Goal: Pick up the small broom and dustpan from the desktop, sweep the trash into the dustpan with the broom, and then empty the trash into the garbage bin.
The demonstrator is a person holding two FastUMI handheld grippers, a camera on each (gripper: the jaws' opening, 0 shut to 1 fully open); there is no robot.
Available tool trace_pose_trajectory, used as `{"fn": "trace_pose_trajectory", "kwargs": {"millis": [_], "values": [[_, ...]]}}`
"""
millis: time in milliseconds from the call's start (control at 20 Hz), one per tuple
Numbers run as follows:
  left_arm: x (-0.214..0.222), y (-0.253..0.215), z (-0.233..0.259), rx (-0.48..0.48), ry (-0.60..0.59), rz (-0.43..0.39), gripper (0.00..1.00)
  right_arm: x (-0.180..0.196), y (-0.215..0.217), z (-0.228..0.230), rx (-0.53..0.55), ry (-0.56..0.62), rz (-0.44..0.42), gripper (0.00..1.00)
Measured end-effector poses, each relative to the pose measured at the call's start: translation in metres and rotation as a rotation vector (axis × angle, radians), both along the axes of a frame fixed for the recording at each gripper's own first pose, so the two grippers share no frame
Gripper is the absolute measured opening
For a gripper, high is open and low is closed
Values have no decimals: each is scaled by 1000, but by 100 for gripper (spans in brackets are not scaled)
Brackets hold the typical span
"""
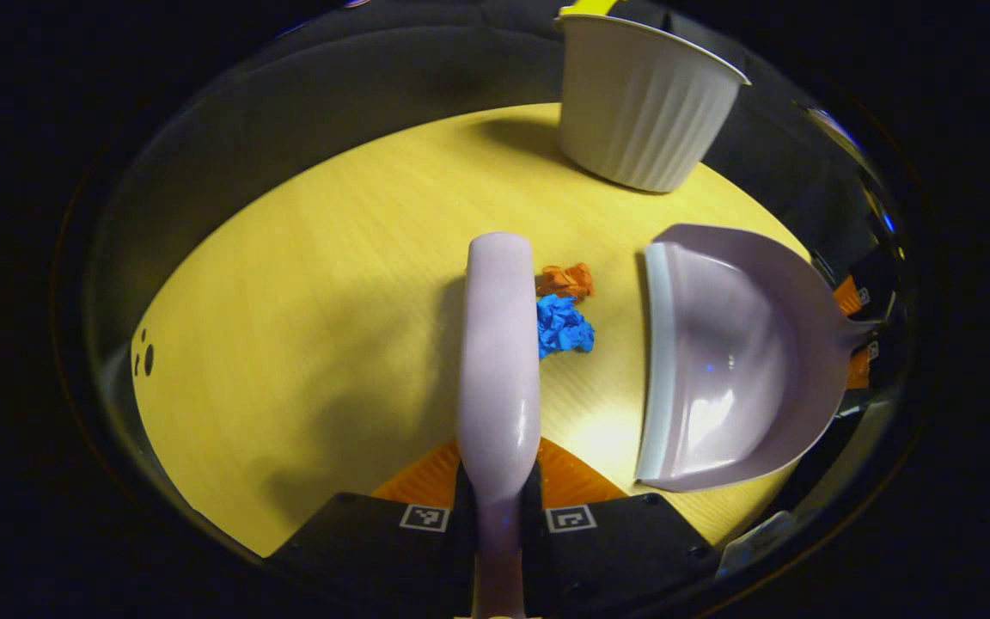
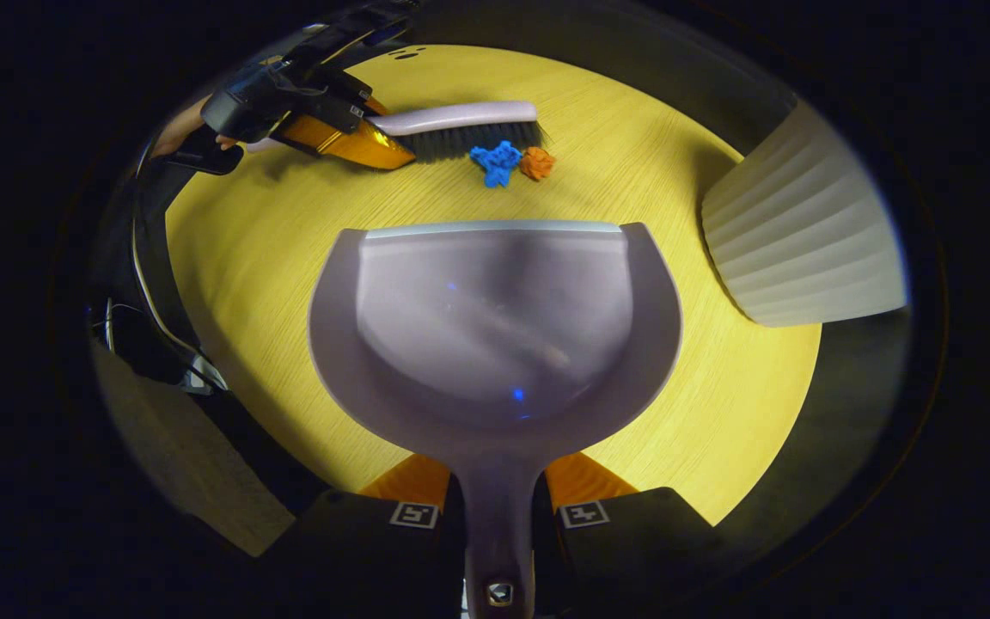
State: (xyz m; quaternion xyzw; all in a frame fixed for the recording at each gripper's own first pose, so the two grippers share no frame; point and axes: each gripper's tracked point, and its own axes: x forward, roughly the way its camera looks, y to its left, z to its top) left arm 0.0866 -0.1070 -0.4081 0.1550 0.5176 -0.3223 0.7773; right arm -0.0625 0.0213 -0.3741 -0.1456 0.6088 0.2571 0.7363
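Left gripper view: left gripper [image 1: 499,481] clamps the broom [image 1: 499,361] handle. Blue scrap [image 1: 562,327] and orange scrap [image 1: 565,280] touch its 3 o'clock side; dustpan [image 1: 736,361] further toward 3, bin [image 1: 641,103] at 1.

Right gripper view: right gripper [image 2: 498,499] grips the dustpan handle; pan mouth faces 12, scraps just beyond, bin at 3 o'clock.

You have a pale lilac broom [image 1: 499,361] with dark bristles and a matching lilac dustpan [image 2: 495,327] edged by a lighter grey lip. The table [image 1: 323,284] is yellow with fine wood grain. Your trash is one blue paper wad [image 1: 562,327] and one orange paper wad [image 1: 565,280], and the ribbed bin [image 1: 641,107] is off-white.
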Motion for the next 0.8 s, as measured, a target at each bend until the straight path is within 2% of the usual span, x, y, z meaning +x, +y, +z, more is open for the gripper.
{"fn": "trace_pose_trajectory", "kwargs": {"millis": [50, 250, 350, 400, 500, 600, 650, 700, 800], "values": [[-4, -7, 0, -11, 6, -35, 28, -1, -2, -3, 9, 5, -9, 36], [-23, -25, 3, -56, 54, -140, 26, -3, -5, -7, 29, 11, -30, 36], [-37, -32, 5, -85, 99, -187, 27, -3, -5, -7, 36, -1, -25, 40], [-47, -34, 6, -97, 122, -213, 27, -3, -5, -9, 40, -13, -20, 36], [-58, -36, 12, -109, 148, -242, 27, -5, -6, -13, 47, -25, -7, 36], [-63, -38, 15, -111, 161, -232, 26, -2, -9, -19, 58, -46, -2, 36], [-64, -34, 17, -92, 150, -208, 27, -1, -12, -21, 66, -58, -17, 40], [-61, -28, 20, -77, 128, -173, 26, -3, -11, -25, 71, -68, -38, 33], [-55, -19, 33, -70, 55, -76, 27, -3, -10, -25, 86, -89, -102, 36]]}}
